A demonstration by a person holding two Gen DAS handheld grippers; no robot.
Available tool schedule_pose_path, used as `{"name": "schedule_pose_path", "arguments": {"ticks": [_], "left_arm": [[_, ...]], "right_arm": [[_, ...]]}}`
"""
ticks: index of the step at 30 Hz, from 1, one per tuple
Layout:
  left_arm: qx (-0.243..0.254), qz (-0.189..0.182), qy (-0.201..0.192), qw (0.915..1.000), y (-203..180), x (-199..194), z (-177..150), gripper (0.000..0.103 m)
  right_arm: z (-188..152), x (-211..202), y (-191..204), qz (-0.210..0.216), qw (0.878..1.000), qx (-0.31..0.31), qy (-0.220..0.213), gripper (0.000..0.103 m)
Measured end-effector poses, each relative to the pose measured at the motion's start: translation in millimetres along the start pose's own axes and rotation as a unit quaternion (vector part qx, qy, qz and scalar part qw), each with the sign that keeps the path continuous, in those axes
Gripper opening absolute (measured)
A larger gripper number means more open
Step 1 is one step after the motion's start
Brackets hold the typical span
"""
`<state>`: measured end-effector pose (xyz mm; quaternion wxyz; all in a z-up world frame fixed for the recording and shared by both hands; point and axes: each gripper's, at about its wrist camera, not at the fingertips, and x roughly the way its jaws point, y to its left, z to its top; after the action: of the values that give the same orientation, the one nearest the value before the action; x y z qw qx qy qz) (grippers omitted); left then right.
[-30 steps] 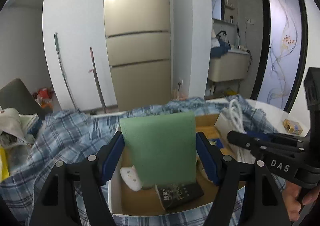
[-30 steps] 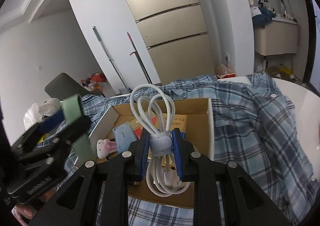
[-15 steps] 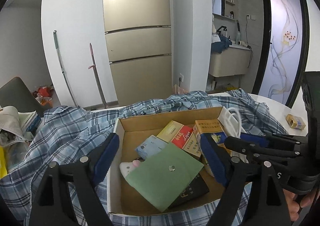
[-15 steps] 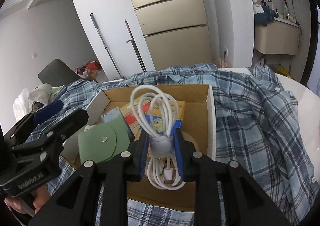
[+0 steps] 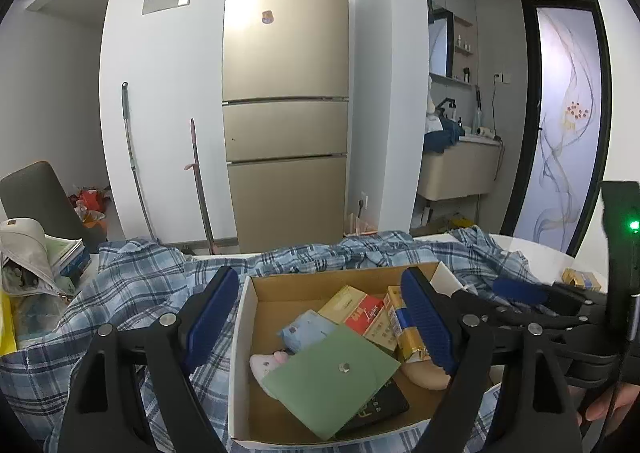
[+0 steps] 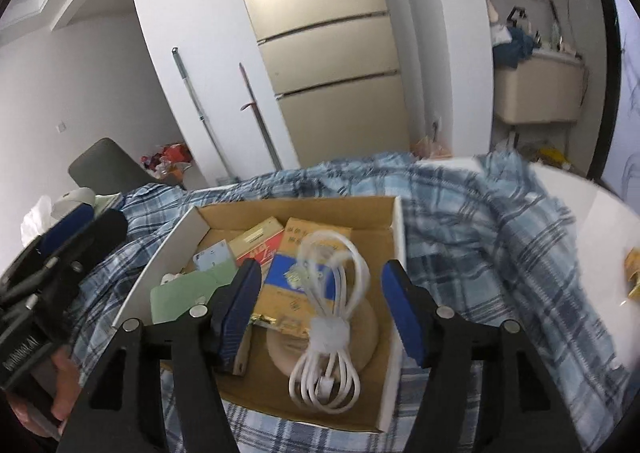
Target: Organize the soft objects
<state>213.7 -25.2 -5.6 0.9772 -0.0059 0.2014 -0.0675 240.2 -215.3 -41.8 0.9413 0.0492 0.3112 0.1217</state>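
Observation:
A cardboard box (image 5: pixel 240 333) sits on a blue plaid shirt (image 5: pixel 140 281). A green snap pouch (image 5: pixel 332 381) lies flat inside it, over a pink plush (image 5: pixel 266 363) and several small packs. My left gripper (image 5: pixel 320 313) hovers open above the box with nothing between its fingers. In the right wrist view, a tied white cable bundle (image 6: pixel 328 317) rests in the box (image 6: pixel 396 237) on a beige round object (image 6: pixel 372 325). My right gripper (image 6: pixel 320 305) has its jaws opening. The cable lies between them and is free of both pads.
A gold fridge (image 5: pixel 286 125) and two mop handles stand against the back wall. A grey chair (image 5: pixel 36 193) and a stuffed bag (image 5: pixel 24 253) are at the left. A small gold packet (image 5: pixel 580 281) lies on the white table to the right.
The left gripper let go of the green pouch, which dropped flat into the box. The right gripper's jaws spread and the white cable fell into the box.

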Motion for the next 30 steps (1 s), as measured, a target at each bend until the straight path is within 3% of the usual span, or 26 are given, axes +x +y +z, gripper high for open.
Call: {"name": "schedule_pose_path", "arguments": {"ticks": [4, 12, 16, 30], "left_arm": [[-0.003, 0.007, -0.019, 0.9998, 0.2, -7.8, 3.1, 0.103], [-0.004, 0.007, -0.063, 0.9980, -2.9, -34.6, 17.0, 0.103], [-0.014, 0.006, -0.081, 0.9966, -3.9, -54.9, 32.8, 0.103], [0.010, 0.013, -0.170, 0.9852, -19.1, -173.8, 79.4, 0.103]], "right_arm": [[7.5, -18.4, 5.5, -0.030, 0.998, -0.034, -0.054, 0.080], [24.4, -45.9, -4.9, -0.046, 0.992, -0.032, -0.115, 0.088], [32.6, -71.3, -1.3, -0.072, 0.984, -0.063, -0.147, 0.102], [51.4, -197.6, 28.0, -0.041, 0.967, -0.079, -0.239, 0.103]]}}
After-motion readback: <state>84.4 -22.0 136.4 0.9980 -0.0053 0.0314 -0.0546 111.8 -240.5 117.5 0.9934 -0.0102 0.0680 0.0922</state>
